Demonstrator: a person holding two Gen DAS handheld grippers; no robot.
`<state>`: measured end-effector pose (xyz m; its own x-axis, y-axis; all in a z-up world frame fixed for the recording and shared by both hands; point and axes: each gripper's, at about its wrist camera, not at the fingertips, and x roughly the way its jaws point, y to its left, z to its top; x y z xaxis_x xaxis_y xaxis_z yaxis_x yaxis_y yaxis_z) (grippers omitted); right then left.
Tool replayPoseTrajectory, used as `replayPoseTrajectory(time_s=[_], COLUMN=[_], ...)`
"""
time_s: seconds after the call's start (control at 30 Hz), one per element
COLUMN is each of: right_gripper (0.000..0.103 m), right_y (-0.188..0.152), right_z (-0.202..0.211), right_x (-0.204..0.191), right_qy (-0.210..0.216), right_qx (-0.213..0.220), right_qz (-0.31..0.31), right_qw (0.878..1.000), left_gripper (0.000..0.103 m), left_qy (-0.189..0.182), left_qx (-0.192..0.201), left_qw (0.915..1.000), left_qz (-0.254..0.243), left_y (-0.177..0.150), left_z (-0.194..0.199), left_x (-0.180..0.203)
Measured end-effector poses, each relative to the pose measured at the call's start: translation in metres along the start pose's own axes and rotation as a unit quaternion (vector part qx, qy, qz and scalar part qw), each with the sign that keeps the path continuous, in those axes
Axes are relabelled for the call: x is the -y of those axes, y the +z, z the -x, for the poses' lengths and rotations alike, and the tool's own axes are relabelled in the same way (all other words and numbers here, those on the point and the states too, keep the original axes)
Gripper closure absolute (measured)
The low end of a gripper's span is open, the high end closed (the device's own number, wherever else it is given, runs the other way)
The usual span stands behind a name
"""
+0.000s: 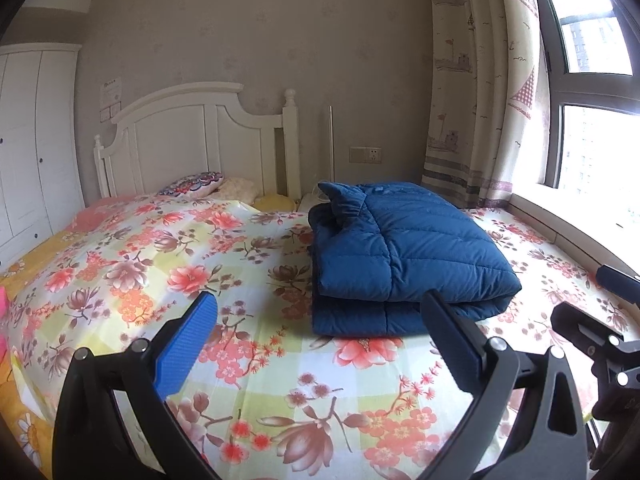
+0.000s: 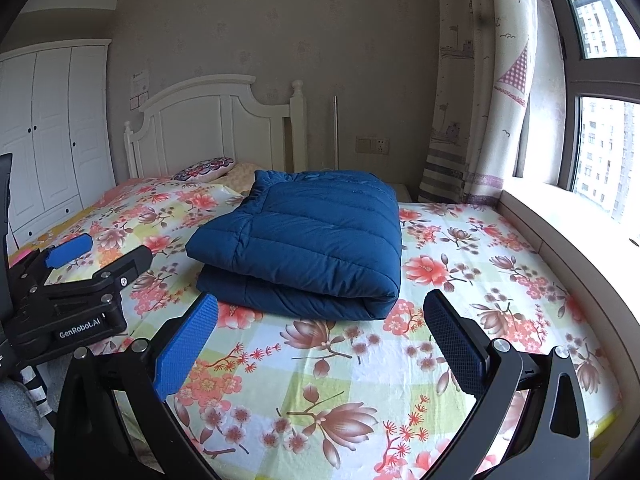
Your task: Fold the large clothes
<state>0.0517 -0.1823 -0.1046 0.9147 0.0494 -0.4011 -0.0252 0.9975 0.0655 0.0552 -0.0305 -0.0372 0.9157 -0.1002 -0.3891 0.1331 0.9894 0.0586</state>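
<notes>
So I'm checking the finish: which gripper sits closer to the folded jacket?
Cannot tell: left gripper and right gripper both hover open just short of the blue jacket.

1. The white lettering "GenRobot.AI" stands on the black body of the left gripper [image 2: 98, 258], seen in the right wrist view at the left edge.
2. A sheet of paper [image 2: 139, 81] is stuck on the wall beside the headboard, with smaller stickers below it; it carries print, but the print is too small to read.
3. The same paper [image 1: 111, 91] shows in the left wrist view, again unreadable.
</notes>
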Motion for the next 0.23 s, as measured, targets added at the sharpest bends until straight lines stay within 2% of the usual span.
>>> replayPoseTrajectory(time_s=[0.03, 0.1, 0.13, 0.23], right_gripper=[0.004, 0.004, 0.004, 0.004], right_y=[0.000, 0.005, 0.010, 0.033], right_z=[-0.005, -0.020, -0.026, -0.036], right_x=[0.006, 0.028, 0.041, 0.115], right_qy=[0.003, 0.000, -0.011, -0.079], right_qx=[-0.005, -0.018, -0.023, -0.025], right_qz=[-0.006, -0.020, -0.027, -0.055], right_qw=[1.000, 1.000, 0.999, 0.995], left_gripper=[0.002, 0.002, 0.002, 0.002], left_qy=[-0.010, -0.031, -0.027, 0.025], left_qx=[-0.008, -0.055, -0.067, -0.098], left_qw=[0.9999, 0.9980, 0.9973, 0.9949], left_qz=[-0.003, -0.011, -0.011, -0.005], left_y=[0.003, 0.013, 0.017, 0.039], left_z=[-0.008, -0.036, -0.049, -0.099], left_x=[-0.003, -0.016, -0.024, -0.077])
